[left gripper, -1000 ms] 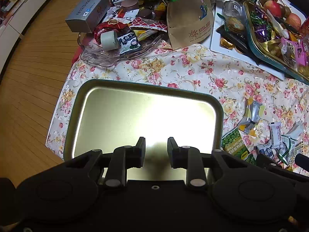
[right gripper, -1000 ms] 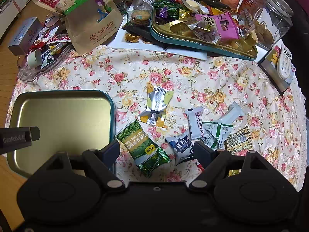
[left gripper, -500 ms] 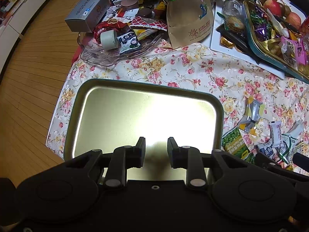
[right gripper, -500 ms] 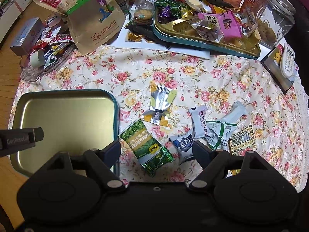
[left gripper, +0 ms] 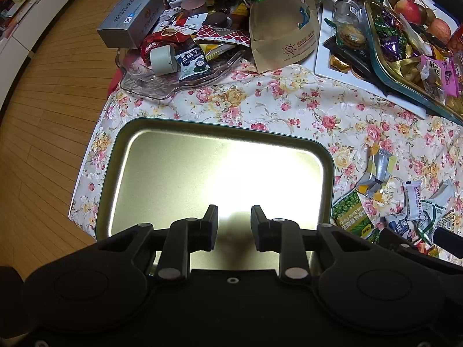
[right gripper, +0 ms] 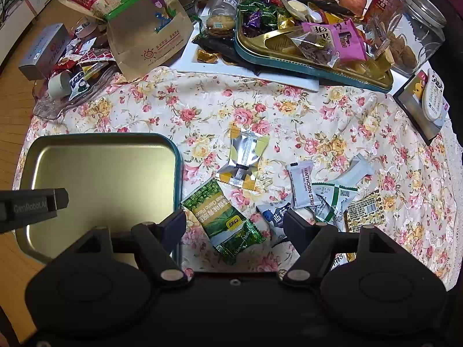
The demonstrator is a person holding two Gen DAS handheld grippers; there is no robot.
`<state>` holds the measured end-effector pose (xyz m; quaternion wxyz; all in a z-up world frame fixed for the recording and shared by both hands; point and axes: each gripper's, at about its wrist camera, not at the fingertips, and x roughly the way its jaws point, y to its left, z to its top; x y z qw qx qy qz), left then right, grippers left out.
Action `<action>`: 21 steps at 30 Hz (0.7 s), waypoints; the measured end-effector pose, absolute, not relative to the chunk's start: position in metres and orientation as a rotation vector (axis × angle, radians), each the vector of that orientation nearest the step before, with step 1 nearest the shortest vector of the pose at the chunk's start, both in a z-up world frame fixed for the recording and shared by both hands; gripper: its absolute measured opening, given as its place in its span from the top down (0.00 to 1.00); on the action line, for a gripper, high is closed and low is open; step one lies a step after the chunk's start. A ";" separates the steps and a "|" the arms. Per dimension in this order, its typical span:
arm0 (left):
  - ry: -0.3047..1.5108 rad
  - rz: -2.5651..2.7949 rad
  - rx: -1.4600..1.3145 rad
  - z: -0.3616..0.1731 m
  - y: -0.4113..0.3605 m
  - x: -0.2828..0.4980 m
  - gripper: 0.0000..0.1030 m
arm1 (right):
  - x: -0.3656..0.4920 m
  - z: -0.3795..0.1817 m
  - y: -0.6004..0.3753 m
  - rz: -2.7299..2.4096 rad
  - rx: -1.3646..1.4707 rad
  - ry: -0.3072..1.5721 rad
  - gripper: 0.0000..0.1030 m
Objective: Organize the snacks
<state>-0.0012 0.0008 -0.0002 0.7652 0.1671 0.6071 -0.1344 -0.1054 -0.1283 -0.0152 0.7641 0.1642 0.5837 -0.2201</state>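
Left gripper (left gripper: 233,219): I hold it over the near edge of the empty tray (left gripper: 121,156); its fingers stand a little apart, a narrow gap between them, gripping nothing.
Tray: it sits at the near left corner of the floral tablecloth (right gripper: 220,107), bare inside, rim up; I judge it the place for the loose snacks.
Green pea packet (right gripper: 224,219): it lies flat on the cloth just beside the tray's right rim, between my right fingers in view. I judge it light, crinkly and slippery, the peas inside shifting; I would take it by a crimped end seam or across its narrow width.
Silver-yellow wrapper (right gripper: 246,159): farther in toward the cloth's middle, flat foil, light, easy to crush.
White hawthorn strip (right gripper: 303,185): right of the pea packet, overlapping other small sachets; I judge it stiffer, best pinched across its short side.
Right gripper (right gripper: 234,222): fingers spread wide, empty, hovering above the pea packet.
Change from 1 s ago: the right view has crept forward and slightly left, so the pea packet sits more squarely between the fingers; the left view barely differs, and both gaps look the same.
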 end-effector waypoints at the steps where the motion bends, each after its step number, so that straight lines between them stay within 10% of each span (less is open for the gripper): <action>1: 1.319 -0.292 0.363 0.000 0.001 -0.001 0.65 | -0.105 -0.016 -0.128 -0.477 0.358 1.270 0.26; 21: 1.325 -0.297 0.359 0.001 0.003 0.000 0.65 | -0.107 -0.017 -0.128 -0.513 0.418 1.232 0.31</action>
